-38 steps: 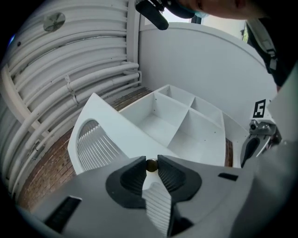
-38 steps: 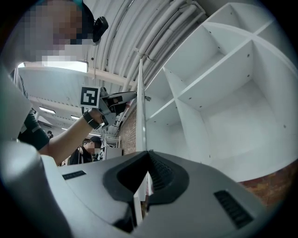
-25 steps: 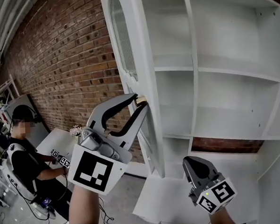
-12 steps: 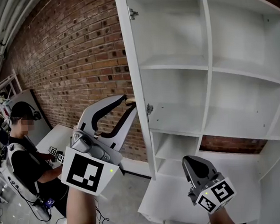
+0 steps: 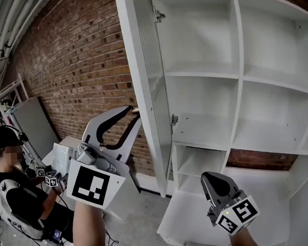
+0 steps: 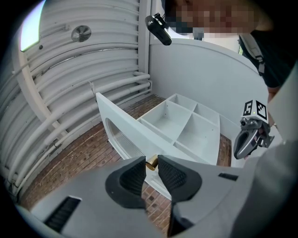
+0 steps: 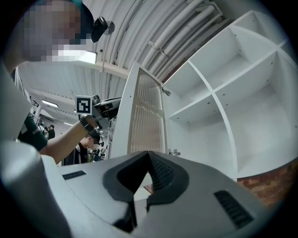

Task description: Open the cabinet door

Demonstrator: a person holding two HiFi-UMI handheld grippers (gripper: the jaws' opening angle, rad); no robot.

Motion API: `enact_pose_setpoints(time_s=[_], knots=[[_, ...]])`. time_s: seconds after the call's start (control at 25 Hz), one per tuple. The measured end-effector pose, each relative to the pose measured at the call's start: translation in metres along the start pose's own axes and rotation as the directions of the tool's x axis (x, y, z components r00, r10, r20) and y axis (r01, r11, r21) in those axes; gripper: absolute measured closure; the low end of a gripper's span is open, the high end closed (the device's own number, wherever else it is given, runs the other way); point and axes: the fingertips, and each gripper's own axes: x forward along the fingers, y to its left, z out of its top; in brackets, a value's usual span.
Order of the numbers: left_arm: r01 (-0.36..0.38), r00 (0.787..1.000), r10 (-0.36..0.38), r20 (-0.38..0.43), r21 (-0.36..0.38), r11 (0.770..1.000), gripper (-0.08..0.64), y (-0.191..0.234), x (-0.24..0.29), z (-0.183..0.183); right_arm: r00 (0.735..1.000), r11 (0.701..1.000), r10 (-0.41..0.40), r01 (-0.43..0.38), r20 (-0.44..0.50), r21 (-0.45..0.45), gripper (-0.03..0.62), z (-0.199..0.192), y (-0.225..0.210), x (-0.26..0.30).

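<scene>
Two grippers in play. My left gripper (image 6: 151,163) is clenched on the brass knob (image 6: 152,162): small, round, shiny metal, pinched between the black ribbed pads (image 6: 134,175). My right gripper (image 7: 148,174) is clamped tight with nothing in it, held low in front of the cabinet (image 5: 240,88).

One cabinet door (image 5: 135,69), flat white painted board, swung wide out to the left of the carcass. It stands nearly edge-on to the head view. It carries one arched ribbed panel (image 7: 146,116), with fine vertical fluting, translucent.

Two metal hinges (image 5: 159,14) show on the carcass side, one near the top and one about mid-height.

The cabinet is white, square-cornered, and split by straight shelves and upright dividers. I can't count the bays, since the frame cuts them off.

One red brick wall (image 5: 83,72) with rough mortar lines sits behind the door. One person (image 5: 12,191) sits at far left.
</scene>
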Motion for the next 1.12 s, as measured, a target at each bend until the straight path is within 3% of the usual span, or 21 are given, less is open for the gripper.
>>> enact_pose_setpoints(time_s=[0.52,1.0,1.12], knots=[[-0.055,0.998,0.055,-0.009,-0.062,0.997,0.479,0.031,-0.020,-0.034,1.000,1.000,0.010,-0.010,-0.005,-0.007,0.591,-0.004,0.020,0.014],[-0.086,0.996,0.086,-0.008,-0.022,0.996,0.479,0.045,-0.027,-0.048,1.000,1.000,-0.004,0.004,-0.011,-0.012,0.591,-0.005,0.029,0.011],[-0.111,0.994,0.112,-0.001,-0.064,0.992,0.498,0.047,-0.032,-0.047,1.000,1.000,-0.011,0.011,-0.010,-0.013,0.591,-0.005,0.029,0.008]])
